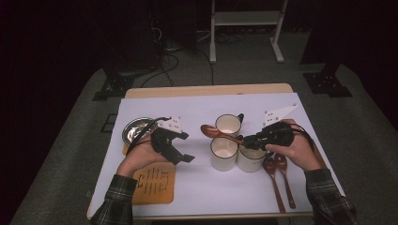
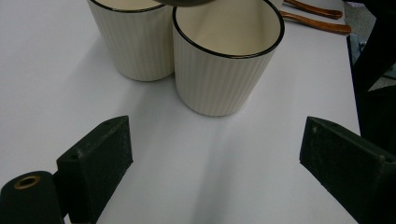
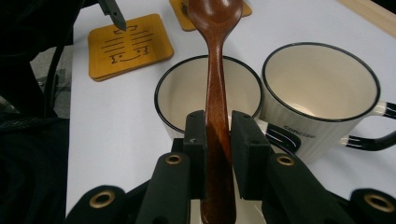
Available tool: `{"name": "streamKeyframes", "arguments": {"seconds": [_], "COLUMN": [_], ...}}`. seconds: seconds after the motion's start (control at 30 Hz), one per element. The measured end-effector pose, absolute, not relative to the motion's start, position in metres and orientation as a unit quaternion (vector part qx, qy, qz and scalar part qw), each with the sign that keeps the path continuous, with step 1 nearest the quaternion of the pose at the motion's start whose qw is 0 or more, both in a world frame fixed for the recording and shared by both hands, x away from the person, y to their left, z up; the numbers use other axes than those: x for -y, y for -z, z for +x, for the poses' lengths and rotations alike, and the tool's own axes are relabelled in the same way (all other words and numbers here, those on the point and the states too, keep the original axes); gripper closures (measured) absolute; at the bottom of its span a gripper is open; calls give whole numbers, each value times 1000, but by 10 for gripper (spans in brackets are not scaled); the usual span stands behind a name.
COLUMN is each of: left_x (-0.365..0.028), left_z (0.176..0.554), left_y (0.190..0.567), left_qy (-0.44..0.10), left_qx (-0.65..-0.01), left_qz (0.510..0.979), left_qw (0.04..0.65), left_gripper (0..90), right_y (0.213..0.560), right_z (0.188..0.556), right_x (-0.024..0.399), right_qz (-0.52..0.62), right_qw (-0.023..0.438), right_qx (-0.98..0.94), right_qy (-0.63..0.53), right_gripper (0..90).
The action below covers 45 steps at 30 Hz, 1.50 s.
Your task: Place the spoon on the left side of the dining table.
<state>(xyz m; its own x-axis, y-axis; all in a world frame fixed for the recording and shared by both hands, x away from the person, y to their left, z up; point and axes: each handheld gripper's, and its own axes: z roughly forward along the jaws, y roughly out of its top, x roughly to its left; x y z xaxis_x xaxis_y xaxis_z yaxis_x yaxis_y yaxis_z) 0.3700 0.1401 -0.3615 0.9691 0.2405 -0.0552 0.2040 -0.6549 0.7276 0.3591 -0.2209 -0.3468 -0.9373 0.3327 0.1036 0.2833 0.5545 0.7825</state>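
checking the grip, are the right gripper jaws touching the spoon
Touching: in the right gripper view the right gripper has both pads pressed on the spoon handle.

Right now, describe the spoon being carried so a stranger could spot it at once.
Find the three cream mugs at the middle of the white table. Above them the right tool is clamped on a brown wooden spoon. Two similar spoons lie flat beside the mugs; this one is held in the air.

Wooden surface point(image 1: 206, 90) under a white sheet point(image 1: 197, 187). Three cream mugs point(image 1: 223, 153) clustered mid-surface, touching. Two wooden spoons point(image 1: 280, 180) side by side near the right edge. Steel bowl point(image 1: 136, 128) at the left edge; bamboo coaster point(image 1: 155, 183) by the near-left corner.
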Motion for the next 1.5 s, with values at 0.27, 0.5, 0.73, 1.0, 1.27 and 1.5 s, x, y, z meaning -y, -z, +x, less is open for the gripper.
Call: {"name": "streamKeyframes", "arguments": {"seconds": [0.27,0.5,0.73,1.0,1.27,1.5], "left_x": [-137,-132,-128,-126,-126,-126], "left_z": [371,372,373,370,368,367], "left_y": [359,355,353,350,349,348], "left_qy": [-21,-24,-24,-24,-24,-26], "left_qx": [-115,-108,-103,-94,-87,-83], "left_qz": [911,912,914,914,915,916], "left_qw": [396,395,392,395,392,391], "left_gripper": [85,85,84,85,85,85], "right_y": [346,344,344,343,344,345], "right_z": [357,356,356,357,356,356], "right_x": [217,212,204,197,191,186], "right_qz": [164,156,145,129,119,113], "right_qw": [22,18,9,3,-4,-10], "right_qx": [-886,-887,-891,-896,-900,-903], "right_qy": [-433,-435,-431,-424,-419,-415], "right_gripper": [761,761,761,761,761,760]}}
